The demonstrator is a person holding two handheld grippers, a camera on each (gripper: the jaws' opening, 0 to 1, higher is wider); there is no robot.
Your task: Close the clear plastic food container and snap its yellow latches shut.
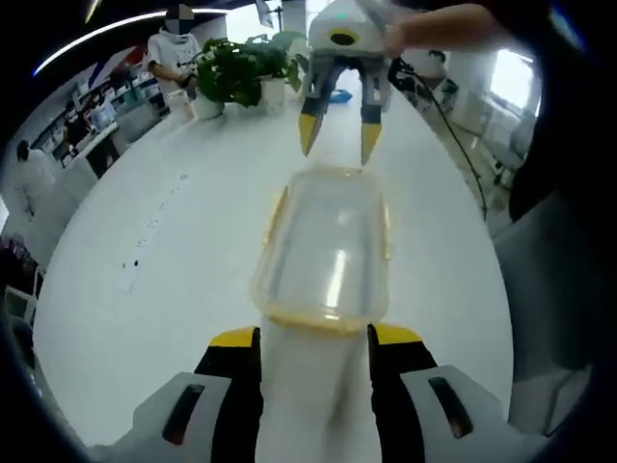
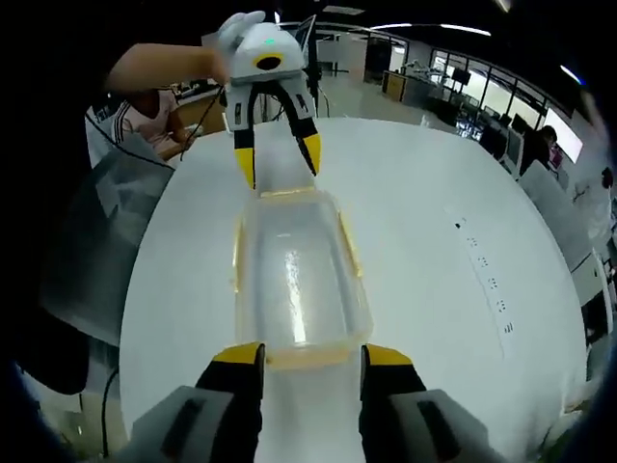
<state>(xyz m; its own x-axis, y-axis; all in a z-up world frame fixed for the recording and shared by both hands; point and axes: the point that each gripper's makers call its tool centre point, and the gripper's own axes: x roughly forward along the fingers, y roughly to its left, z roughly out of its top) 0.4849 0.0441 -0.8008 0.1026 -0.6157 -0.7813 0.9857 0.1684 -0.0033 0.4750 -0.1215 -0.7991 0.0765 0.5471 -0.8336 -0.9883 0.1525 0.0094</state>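
A clear plastic food container (image 1: 326, 253) with yellow latches lies on the white table (image 1: 154, 241), its lid resting on top. My left gripper (image 1: 313, 338) is open at the container's near short end, jaws either side of it. Facing it from the far end, my right gripper (image 1: 335, 143) is open too, tips just above the far rim. In the right gripper view the container (image 2: 294, 280) runs lengthwise, my right gripper (image 2: 307, 359) open at its near end and the left gripper (image 2: 280, 159) open at the far end. Yellow side latches (image 2: 349, 243) stick outward.
Potted green plants (image 1: 241, 72) stand at the table's far end, with a person (image 1: 175, 53) behind them. A black cable (image 1: 463, 145) trails along the table's right side. A row of small marks (image 2: 490, 280) dots the table. A person's sleeve (image 1: 549, 193) hangs at the right.
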